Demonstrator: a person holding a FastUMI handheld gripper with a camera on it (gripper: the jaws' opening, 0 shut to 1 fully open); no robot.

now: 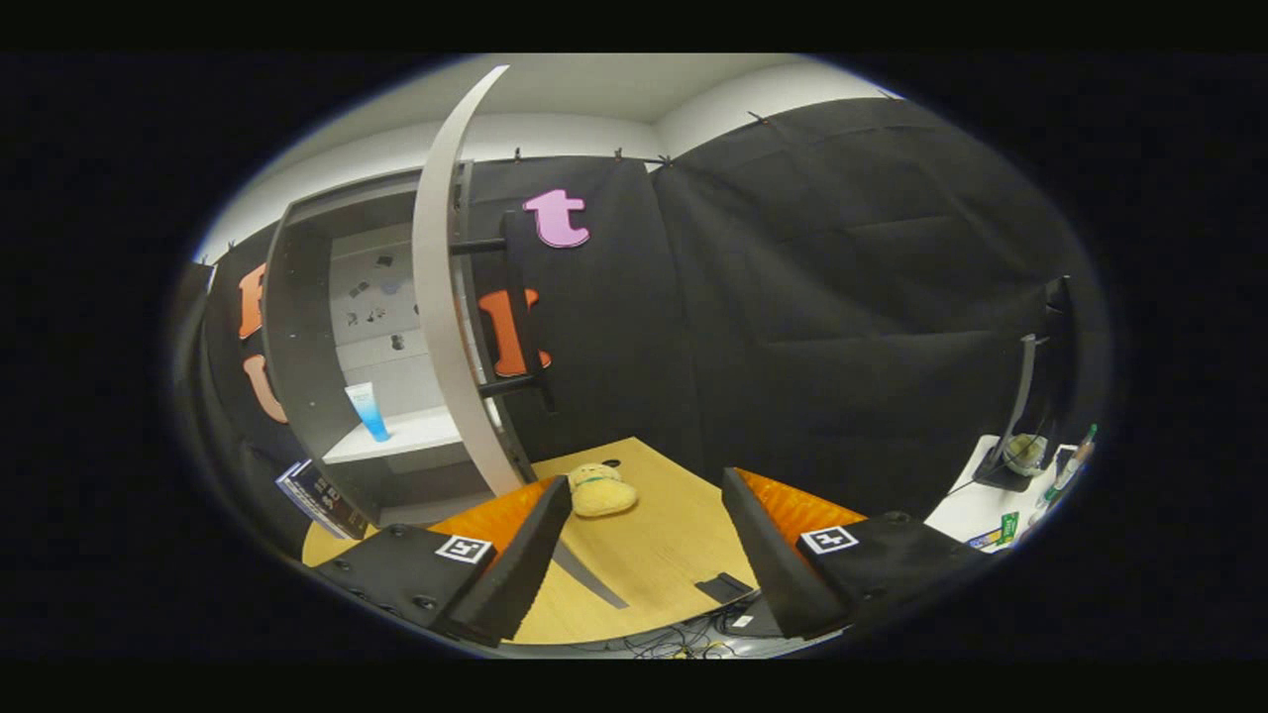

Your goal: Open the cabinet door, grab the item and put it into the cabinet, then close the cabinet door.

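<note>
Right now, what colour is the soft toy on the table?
Pale yellow soft toy, gripper view.

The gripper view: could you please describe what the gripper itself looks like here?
The handheld two-finger gripper has two wedge-shaped fingers with finely ridged inner faces. Each finger is mounted on a black block, and each block carries a small square black-and-white marker tag on top. The left block also shows round screw heads. No hand or sleeve is in sight.

Looks like a recording booth, not a home: black cloth walls (842, 297) clipped up behind a light wooden table (654, 555), loose cables (684, 646) trailing off it.
</note>
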